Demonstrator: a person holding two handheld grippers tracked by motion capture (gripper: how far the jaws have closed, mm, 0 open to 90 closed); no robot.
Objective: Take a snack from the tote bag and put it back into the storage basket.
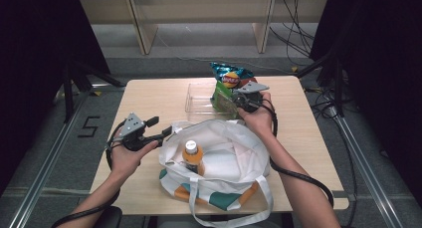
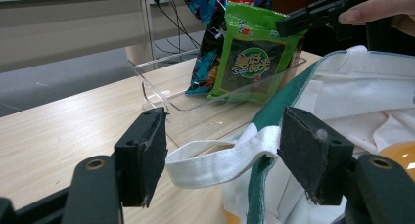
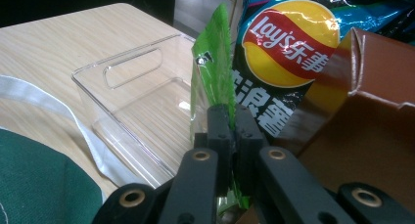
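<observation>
Item 1: green snack packet (image 3: 214,62), flat foil pouch with a dark printed panel. Stands upright on edge at the right-hand end of the clear tray (image 1: 199,104), at about 12 o'clock on the bench (image 1: 149,96). Its top edge is pinched between the jaws of the right gripper (image 3: 230,116), which are clenched on it; in the right gripper view the green film runs straight down between the two pads.

Item 2: blue crisp bag (image 3: 288,48), yellow-and-red roundel on the front. Stands touching the packet on its far side, leaning over the tray's back edge.

Item 3: brown carton (image 3: 372,136), flaps open, just beside the crisp bag at 1 o'clock from the packet.

Item 4: clear tray, transparent plastic, slot handle in the end wall. Its left-hand part is bare.

Item 5: white tote bag (image 1: 224,153), green and orange trim, mouth open, at 6 o'clock from the tray and touching its near edge. An orange bottle (image 1: 192,157) with a white cap stands inside.

Item 6: left gripper (image 2: 220,155), at 9 o'clock from the tote. Jaws released and standing wide, with the white bag handle (image 2: 215,160) lying between them, its end against the right-hand pad (image 2: 306,150) and clear of the other.
</observation>
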